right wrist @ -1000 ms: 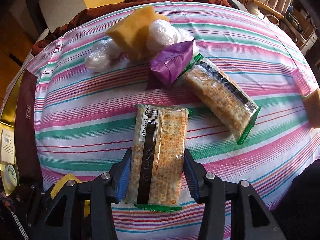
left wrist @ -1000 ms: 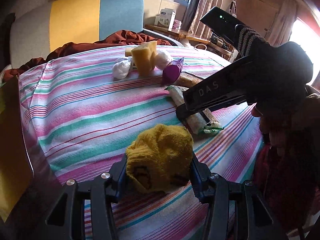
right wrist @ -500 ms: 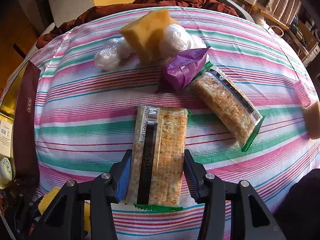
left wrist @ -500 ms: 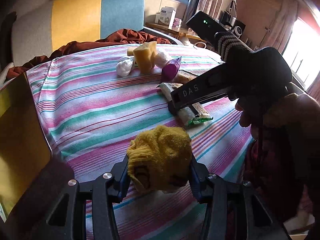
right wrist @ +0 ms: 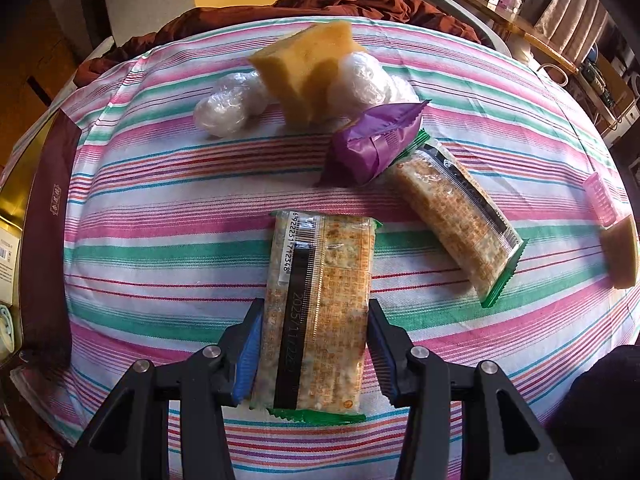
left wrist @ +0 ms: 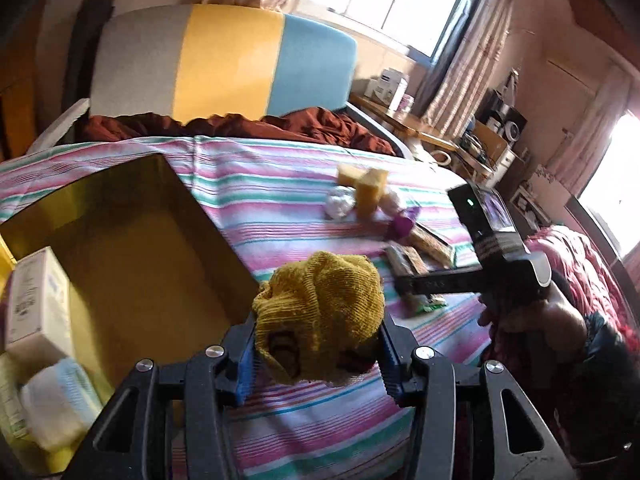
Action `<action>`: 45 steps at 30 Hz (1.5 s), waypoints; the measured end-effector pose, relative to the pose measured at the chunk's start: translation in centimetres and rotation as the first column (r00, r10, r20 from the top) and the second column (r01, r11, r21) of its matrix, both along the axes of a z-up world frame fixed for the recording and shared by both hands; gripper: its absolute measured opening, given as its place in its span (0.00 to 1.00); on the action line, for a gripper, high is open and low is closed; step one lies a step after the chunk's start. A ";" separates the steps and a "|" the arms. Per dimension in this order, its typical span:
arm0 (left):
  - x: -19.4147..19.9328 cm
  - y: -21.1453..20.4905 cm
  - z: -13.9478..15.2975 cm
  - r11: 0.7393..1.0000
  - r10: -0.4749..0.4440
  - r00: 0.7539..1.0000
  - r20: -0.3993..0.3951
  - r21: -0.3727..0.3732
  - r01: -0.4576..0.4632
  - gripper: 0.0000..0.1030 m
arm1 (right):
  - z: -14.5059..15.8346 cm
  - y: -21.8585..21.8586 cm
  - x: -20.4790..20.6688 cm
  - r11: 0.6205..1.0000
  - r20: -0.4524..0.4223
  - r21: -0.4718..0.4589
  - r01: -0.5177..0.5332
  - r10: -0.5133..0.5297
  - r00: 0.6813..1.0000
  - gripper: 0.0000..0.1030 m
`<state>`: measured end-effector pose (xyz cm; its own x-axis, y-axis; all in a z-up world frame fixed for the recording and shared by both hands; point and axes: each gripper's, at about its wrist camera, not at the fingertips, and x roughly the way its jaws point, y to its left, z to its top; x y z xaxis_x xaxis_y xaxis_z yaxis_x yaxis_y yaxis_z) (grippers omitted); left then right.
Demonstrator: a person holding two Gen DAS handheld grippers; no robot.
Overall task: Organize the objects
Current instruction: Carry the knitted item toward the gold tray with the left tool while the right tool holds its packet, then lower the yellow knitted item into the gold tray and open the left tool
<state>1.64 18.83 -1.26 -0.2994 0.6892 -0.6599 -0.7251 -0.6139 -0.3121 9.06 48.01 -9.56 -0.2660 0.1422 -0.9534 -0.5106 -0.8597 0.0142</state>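
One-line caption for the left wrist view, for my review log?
Left tool holds a crumpled yellow knitted cloth above the striped bedspread, beside an open yellow cardboard box.

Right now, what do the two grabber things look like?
Both are black plastic with triangle cut-outs, silver screws and blue ridged pads. Left gripper; right gripper. Seen from the left, the right one's side reads "DAS". No cables show.
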 end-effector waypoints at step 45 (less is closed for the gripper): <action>-9.9 -14.3 0.5 0.826 0.550 0.826 -0.118 -0.065 -0.560 0.80 | -0.6 -2.2 -1.9 0.998 0.006 0.045 -0.054 0.054 0.999 0.47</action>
<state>-8.27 4.51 -0.73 -0.6737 0.3255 -0.6634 -0.2750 -0.9437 -0.1838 7.20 45.86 -10.18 -0.2695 0.1704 -0.9478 -0.4631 -0.8859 -0.0276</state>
